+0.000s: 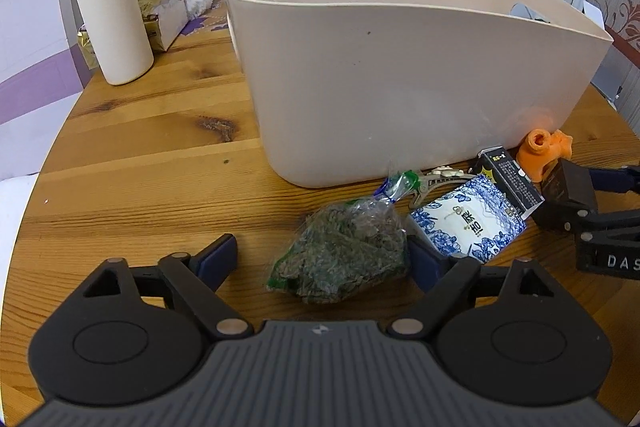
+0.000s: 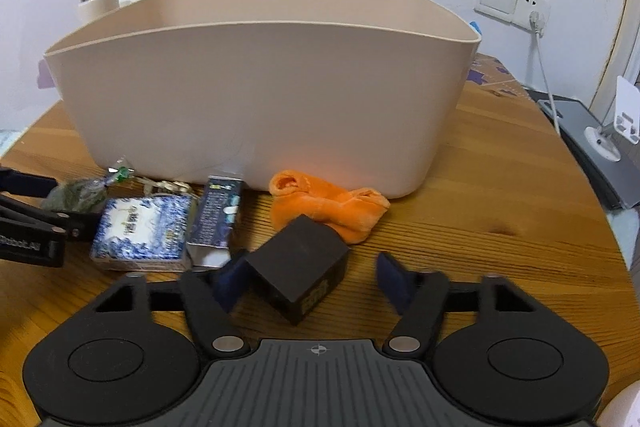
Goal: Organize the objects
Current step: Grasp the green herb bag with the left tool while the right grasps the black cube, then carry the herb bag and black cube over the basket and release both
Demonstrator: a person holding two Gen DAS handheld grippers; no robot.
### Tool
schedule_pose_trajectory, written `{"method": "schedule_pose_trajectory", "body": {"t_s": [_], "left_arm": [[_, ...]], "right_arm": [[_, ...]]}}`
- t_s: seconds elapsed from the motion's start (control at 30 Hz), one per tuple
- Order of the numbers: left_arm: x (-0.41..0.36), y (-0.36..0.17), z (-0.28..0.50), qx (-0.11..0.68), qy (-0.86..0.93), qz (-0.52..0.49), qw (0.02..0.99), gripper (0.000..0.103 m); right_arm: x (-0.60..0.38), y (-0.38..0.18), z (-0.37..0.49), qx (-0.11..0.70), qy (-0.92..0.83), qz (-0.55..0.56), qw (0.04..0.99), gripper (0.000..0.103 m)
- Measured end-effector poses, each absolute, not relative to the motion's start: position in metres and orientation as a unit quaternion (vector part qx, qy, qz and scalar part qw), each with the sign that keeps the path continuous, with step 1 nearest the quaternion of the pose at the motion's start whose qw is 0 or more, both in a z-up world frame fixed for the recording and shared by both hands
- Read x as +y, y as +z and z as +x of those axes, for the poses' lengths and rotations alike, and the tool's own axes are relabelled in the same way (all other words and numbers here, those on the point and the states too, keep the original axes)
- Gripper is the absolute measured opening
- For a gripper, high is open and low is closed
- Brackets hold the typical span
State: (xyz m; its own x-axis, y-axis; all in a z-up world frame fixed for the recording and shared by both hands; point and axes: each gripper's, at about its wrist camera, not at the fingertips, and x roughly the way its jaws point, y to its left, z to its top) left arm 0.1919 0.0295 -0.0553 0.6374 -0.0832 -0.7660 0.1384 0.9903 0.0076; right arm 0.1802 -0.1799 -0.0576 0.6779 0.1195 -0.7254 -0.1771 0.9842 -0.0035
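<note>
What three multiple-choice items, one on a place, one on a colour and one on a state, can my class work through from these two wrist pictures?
1. Where does the black box lie?
A. inside the bin
B. on the table between the right gripper's fingers
C. on top of the bottle

2. What colour is the cloth in front of the bin?
A. orange
B. green
C. purple

3. How does the left gripper stand?
A. shut on the blue-and-white pack
B. shut with nothing between its fingers
C. open, with the bag of green stuff between its fingers

Answers:
1 B: the right wrist view shows the box on the wood of the table inside the right gripper.
2 A: both views show it orange.
3 C: its fingers stand wide apart on either side of the bag.
</note>
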Motion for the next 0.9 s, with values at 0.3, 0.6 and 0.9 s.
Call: {"method": "schedule_pose_trajectory", "body": {"t_s": [0.3, 0.6, 0.9], "left_arm": [[0.029, -0.051, 0.180, 0.408, -0.063, 0.030, 0.910, 0.059], [0.029, -0.040, 0.160, 0.401, -0.077, 0.018, 0.912, 0.056], [0.025, 0.005, 0.138, 0.349, -0.090, 0.009, 0.933, 0.056]], "right_arm": [[-0.178, -0.055, 0.169, 0.393, 0.081, -0.033, 0.915, 0.045], [-0.185, -0.038, 0.144, 0.373, 0.072, -0.027, 0.925, 0.045], [-0.190, 0.007, 0.126, 0.318, 0.073, -0.034, 0.945, 0.045]]}}
